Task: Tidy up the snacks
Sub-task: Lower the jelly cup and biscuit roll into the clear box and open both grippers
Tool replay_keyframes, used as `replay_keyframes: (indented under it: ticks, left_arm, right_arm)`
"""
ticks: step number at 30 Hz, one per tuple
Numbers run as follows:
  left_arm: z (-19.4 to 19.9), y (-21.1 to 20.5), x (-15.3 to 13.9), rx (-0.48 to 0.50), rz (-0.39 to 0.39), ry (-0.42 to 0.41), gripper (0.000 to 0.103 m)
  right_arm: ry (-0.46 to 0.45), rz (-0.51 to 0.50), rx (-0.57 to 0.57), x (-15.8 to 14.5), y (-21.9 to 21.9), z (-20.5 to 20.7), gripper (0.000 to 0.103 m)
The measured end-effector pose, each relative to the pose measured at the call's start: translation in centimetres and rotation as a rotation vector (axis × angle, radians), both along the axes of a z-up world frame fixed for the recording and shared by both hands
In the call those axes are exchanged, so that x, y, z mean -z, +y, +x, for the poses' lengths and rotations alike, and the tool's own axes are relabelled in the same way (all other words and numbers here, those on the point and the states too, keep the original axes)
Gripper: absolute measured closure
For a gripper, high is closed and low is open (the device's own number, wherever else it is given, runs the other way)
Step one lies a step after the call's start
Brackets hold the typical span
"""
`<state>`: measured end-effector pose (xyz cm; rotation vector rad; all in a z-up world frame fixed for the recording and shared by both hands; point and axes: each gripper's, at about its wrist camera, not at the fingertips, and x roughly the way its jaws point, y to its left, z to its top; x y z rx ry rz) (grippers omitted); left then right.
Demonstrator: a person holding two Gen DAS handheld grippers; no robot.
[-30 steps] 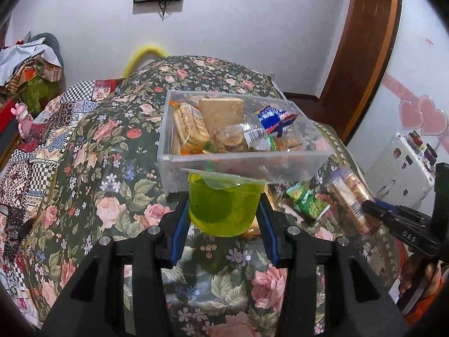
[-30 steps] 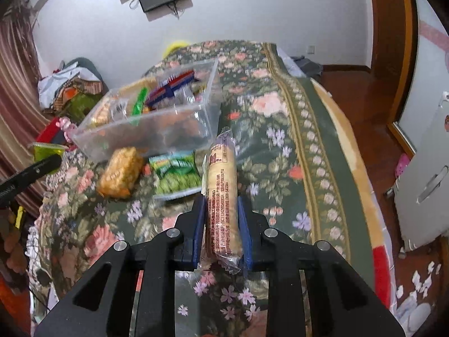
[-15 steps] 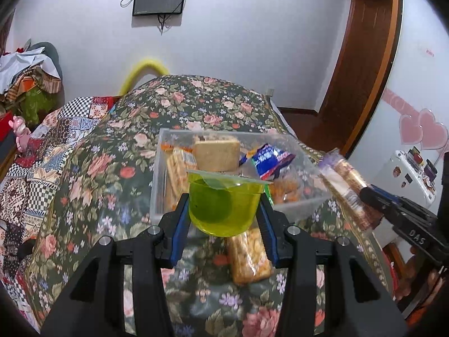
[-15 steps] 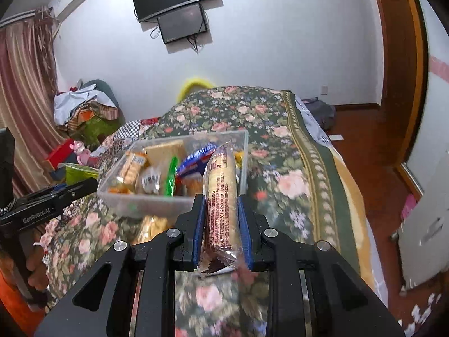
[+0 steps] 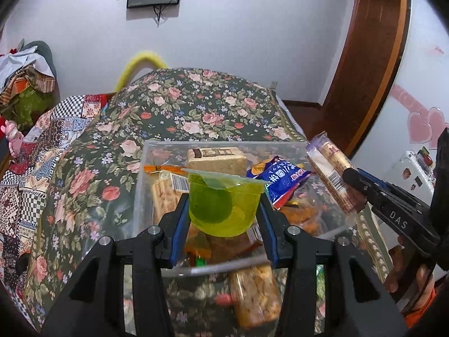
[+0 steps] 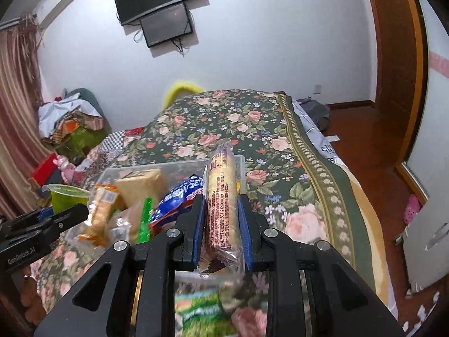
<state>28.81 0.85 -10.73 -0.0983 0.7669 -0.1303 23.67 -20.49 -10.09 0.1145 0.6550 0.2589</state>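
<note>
1. Now we have both grippers loaded above the bin (image 5: 146, 174), which sits on the floral bedspread (image 5: 179, 106). Our left gripper (image 5: 223, 213) is clamped on the green cup (image 5: 221, 205), its jaws pressing the cup's sides so the sealed lid stays level and upward.
2. Our right gripper (image 6: 221, 224) is closed on the biscuit roll (image 6: 221, 193), gripped across its lower half with its length running along the fingers, so it can probably be laid down flat at the bin's right end.
3. Both items hang over the bin's near edge, not yet inside, so we judge the drop comes next.
4. What crowds the bin: a tan block (image 5: 217, 158) at the back, a cracker pack (image 5: 165, 199) on the left, a blue packet (image 5: 283, 179) leaning right of centre, and orange wrappers (image 5: 306, 216) underneath. Little bare floor shows, so the cup will likely land on other packs and could tip.
5. Outside the bin, an orange snack bag (image 5: 255, 292) and a green packet (image 6: 199, 311) lie on the bedspread just below our grippers, waiting.
6. Our grippers are near each other, so we should lower one at a time.
</note>
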Motion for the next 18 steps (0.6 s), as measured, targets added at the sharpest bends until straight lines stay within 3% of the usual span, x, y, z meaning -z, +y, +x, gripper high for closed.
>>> replay_keyframes:
  ticks: [11, 15, 18]
  left_arm:
    - [2.6, -0.4, 2.4, -0.035, 0.023, 0.055, 0.056]
    - [2.0, 0.1, 1.7, -0.028, -0.005, 0.047, 0.042]
    - [0.6, 0.3, 0.7, -0.027, -0.001, 0.014, 0.038]
  right_arm:
    - [0.047, -0.076, -0.034, 1.5, 1.2, 1.2, 0.081]
    - [0.083, -0.084, -0.063, 1.7, 1.1, 0.9, 0.079]
    - [0.096, -0.083, -0.091, 1.8, 1.1, 0.1, 0.076]
